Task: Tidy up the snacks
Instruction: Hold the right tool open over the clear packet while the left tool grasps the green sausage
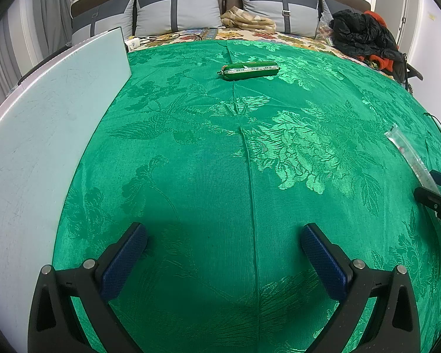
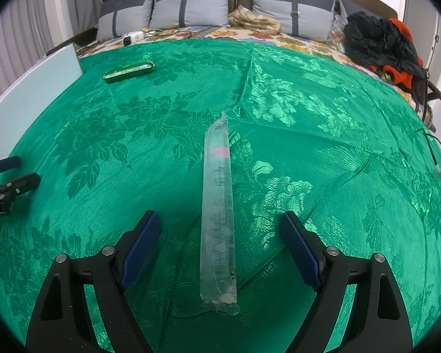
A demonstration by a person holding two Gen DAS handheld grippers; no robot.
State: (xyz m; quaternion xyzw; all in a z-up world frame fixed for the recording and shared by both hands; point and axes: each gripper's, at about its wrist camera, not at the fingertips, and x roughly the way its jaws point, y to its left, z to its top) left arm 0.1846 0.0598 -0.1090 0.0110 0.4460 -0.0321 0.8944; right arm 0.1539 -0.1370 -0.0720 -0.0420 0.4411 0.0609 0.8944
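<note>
1. Lying lengthwise between the spread jaws of the right gripper (image 2: 219, 247), the long clear plastic snack tube (image 2: 218, 214) rests on the green floral satin bedspread (image 2: 308, 117) — the blue pads stand clear of it on both sides, so nothing is grasped.
2. Judging by its look, the tube is light and slippery, a thin film sleeve with soft contents; it would probably sag at both ends if lifted by one tip.
3. A hold across its middle, squeezing the narrow sides gently, seems safest — the crimped near end looks too flat and flimsy to pinch.
4. The left gripper (image 1: 223, 253) is likewise released, its jaws wide over bare cloth with nothing between them.
5. A second snack, the short green foil-wrapped sausage-shaped pack (image 1: 250, 70), lies well apart from both grippers, towards the pillows; it looks firmer and rounder, so it may roll on the sheen of the cloth.
6. No box, tray or basket is visible; only a pale flat board (image 1: 58, 117) sits at the left edge, with nothing on it.
</note>
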